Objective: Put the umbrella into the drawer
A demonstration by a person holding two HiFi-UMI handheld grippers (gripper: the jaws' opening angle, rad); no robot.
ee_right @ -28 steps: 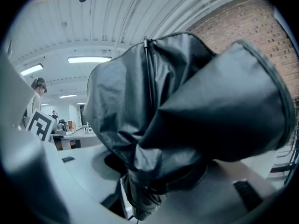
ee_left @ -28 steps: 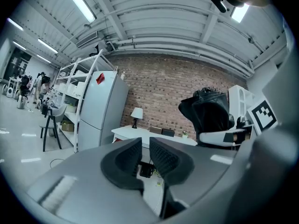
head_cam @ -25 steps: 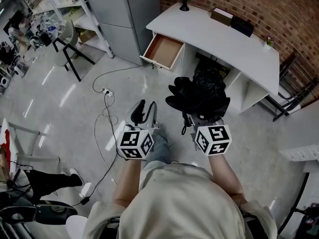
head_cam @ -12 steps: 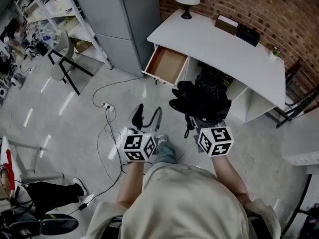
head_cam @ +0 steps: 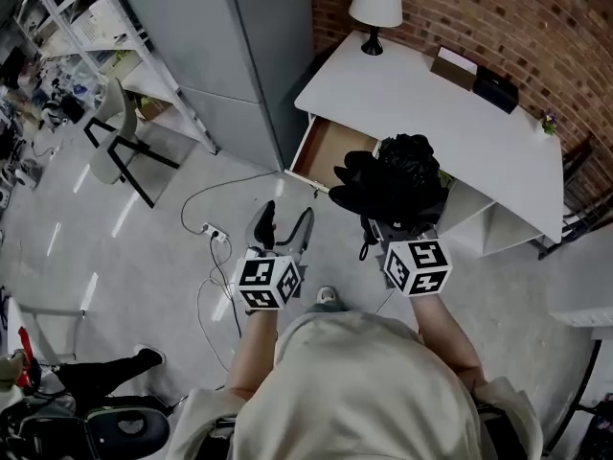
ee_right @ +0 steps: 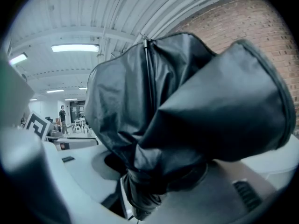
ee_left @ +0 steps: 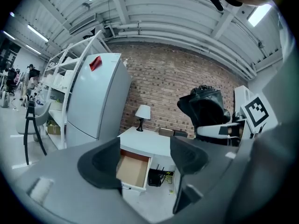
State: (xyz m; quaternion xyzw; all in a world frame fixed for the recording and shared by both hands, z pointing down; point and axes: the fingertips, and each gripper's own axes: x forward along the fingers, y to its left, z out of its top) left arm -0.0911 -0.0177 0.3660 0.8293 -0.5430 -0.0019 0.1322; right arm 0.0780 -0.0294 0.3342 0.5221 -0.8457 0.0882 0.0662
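Note:
A black folded umbrella (head_cam: 393, 185) is bunched up in my right gripper (head_cam: 388, 220), which is shut on its lower end. In the right gripper view its fabric (ee_right: 187, 111) fills most of the picture and hides the jaws. The wooden-bottomed drawer (head_cam: 330, 151) stands pulled out of the white desk (head_cam: 431, 94), just beyond the umbrella. My left gripper (head_cam: 284, 223) is beside the right one, its jaws opening with nothing between them. The left gripper view looks between the left gripper's (ee_left: 145, 160) jaws at the open drawer (ee_left: 133, 169), with the umbrella (ee_left: 205, 108) at right.
A lamp (head_cam: 375, 6) and two boxes (head_cam: 455, 63) stand on the desk. A tall grey cabinet (head_cam: 239, 46) stands left of the drawer. A cable with a power strip (head_cam: 215, 233) lies on the floor, and a chair (head_cam: 115, 142) is at left.
Both grippers and I have come closer to the desk, so the umbrella now overlaps the drawer's edge. The left jaws have spread wider.

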